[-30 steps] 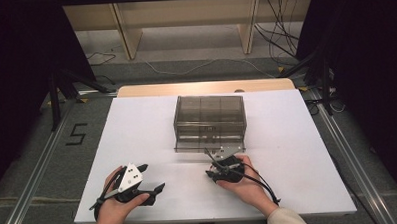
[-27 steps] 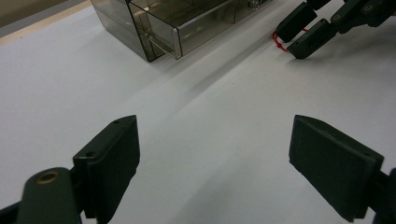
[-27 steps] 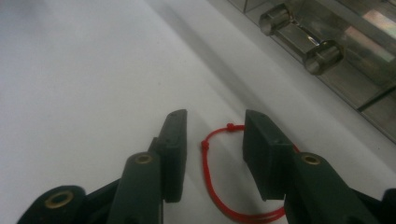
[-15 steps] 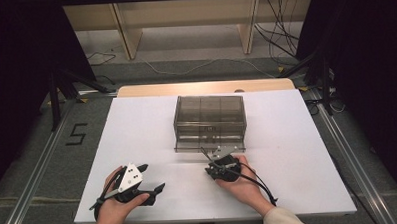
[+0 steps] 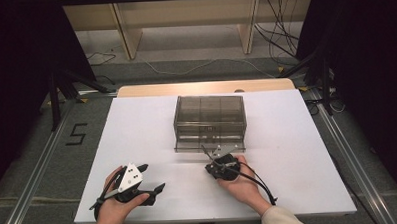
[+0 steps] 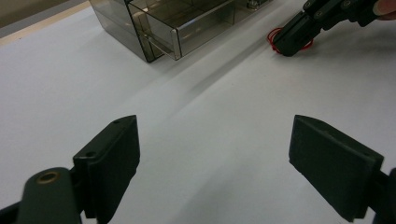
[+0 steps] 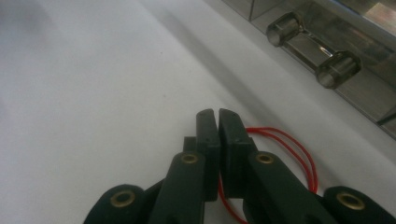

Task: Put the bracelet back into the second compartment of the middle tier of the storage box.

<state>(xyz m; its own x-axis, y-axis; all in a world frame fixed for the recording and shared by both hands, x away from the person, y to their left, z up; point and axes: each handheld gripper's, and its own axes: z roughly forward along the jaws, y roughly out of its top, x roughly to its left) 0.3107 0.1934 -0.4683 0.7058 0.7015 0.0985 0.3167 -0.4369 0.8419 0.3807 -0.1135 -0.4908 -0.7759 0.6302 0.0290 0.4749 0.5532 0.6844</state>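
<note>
A smoked clear drawer box stands mid-table, its bottom drawer pulled out a little. My right gripper lies just in front of that drawer, shut on a red rubber band that loops out to the right of its tips. The drawer's clear handle is close ahead of it. My left gripper rests near the front left, open with nothing between its jaws. Its view shows the right gripper, the red band and the box.
The white table top has bare room left and right of the box. A wooden strip runs along the far edge. Metal rails flank the table, and cables trail on the floor behind.
The right hand has edged very slightly left in front of the drawer. The left gripper has stayed put.
</note>
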